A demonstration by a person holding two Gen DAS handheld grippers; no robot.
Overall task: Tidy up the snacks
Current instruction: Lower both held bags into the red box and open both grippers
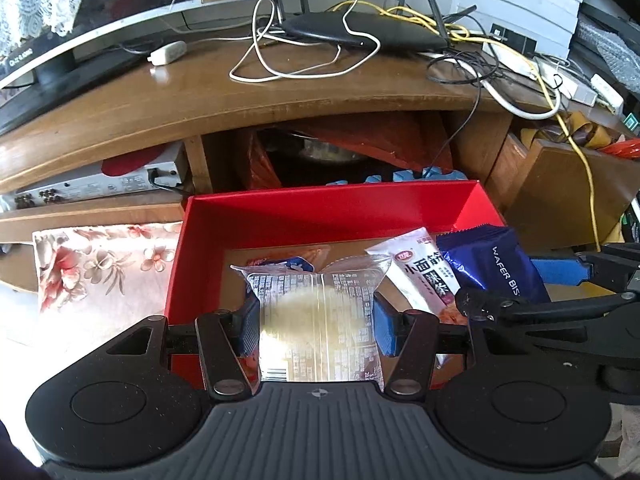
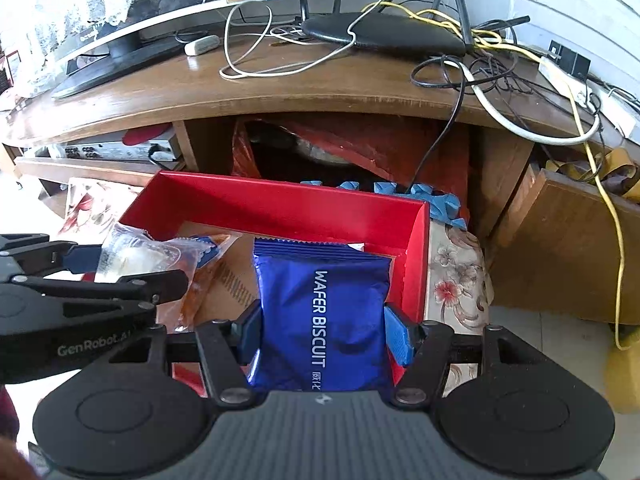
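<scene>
Left gripper [image 1: 316, 326] pinches the clear cake pack [image 1: 318, 320] between its 2 fingers; right gripper [image 2: 324, 330] clamps the wafer biscuit pack [image 2: 320, 312], both over the red box [image 1: 320, 212]; light, crinkly, crushable, so grip edges gently

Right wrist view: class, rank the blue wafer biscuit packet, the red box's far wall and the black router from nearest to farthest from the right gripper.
1. Blue wafer biscuit packet: held in the right gripper.
2. Red box's far wall: just beyond, centre.
3. Black router: on the wooden cabinet top, at the back.
</scene>
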